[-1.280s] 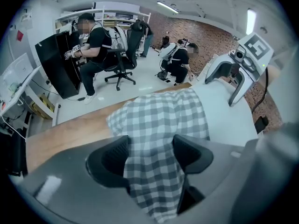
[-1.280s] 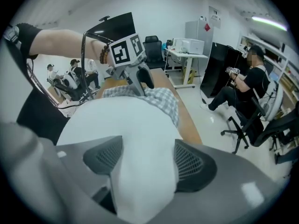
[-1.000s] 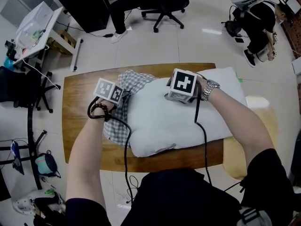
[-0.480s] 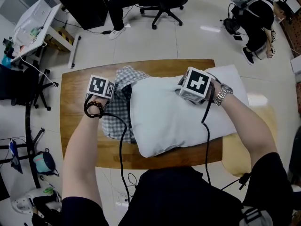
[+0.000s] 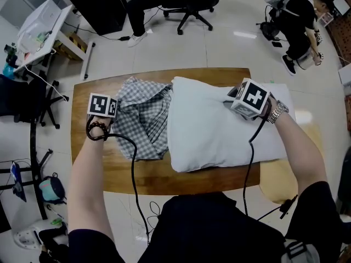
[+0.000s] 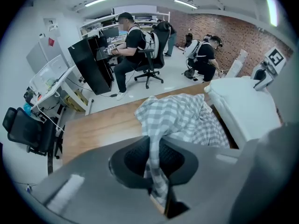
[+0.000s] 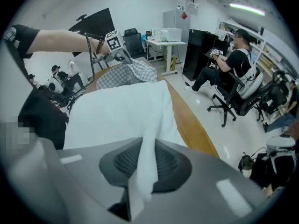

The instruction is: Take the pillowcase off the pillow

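The left tongs (image 6: 156, 164), just closed down, clench a fold of the grey-and-white checked cloth pillowcase (image 5: 143, 119). It lies bunched on the wooden surface (image 5: 104, 163) against the white soft pillow (image 5: 219, 136); whether the pillow's left edge sits inside it is unclear. The right tongs (image 7: 142, 164), likewise just closing, pinch the pillow's corner. From above, both tongs' tips are hidden.
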The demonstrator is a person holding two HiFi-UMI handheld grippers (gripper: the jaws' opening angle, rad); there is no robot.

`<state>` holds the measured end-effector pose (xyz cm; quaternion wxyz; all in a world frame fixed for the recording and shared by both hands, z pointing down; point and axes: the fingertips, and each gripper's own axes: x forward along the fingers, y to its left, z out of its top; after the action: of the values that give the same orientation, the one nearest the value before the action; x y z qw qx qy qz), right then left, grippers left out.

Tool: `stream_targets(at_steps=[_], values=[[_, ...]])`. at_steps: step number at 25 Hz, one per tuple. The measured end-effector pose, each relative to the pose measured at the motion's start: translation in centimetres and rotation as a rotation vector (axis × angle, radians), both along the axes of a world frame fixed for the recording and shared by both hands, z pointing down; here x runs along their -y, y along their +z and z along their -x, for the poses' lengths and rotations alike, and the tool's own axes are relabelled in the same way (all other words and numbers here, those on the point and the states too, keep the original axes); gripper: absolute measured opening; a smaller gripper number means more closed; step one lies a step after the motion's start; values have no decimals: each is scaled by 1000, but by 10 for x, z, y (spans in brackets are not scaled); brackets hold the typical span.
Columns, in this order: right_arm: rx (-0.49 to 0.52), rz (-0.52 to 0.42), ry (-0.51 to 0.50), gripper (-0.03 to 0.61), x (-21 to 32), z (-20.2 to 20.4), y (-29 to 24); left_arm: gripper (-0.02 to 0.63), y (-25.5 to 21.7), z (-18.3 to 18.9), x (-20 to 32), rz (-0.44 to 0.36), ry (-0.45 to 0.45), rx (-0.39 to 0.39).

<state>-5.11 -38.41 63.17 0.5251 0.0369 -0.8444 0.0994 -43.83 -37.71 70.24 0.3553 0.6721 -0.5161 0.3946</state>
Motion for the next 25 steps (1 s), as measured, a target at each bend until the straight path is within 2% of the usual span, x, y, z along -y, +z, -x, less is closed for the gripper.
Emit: stream_targets(at_steps=[7, 9, 12, 14, 17, 25], values=[[25, -53, 20, 67, -3, -27, -5, 32, -8, 22, -22, -35, -28, 23], [32, -71, 25, 97, -8, -30, -9, 39, -11, 20, -26, -51, -26, 33], [81, -141, 26, 181, -6, -28, -19, 107, -19, 13, -30, -83, -10, 47], [102, -185, 32, 203, -6, -28, -24, 152, -23, 7, -36, -100, -1, 52], [90, -206, 53, 212, -20, -35, -33, 183, -30, -1, -48, -123, 6, 52], [96, -279, 85, 227, -63, -50, -53, 190, -55, -22, -85, -202, 24, 35]])
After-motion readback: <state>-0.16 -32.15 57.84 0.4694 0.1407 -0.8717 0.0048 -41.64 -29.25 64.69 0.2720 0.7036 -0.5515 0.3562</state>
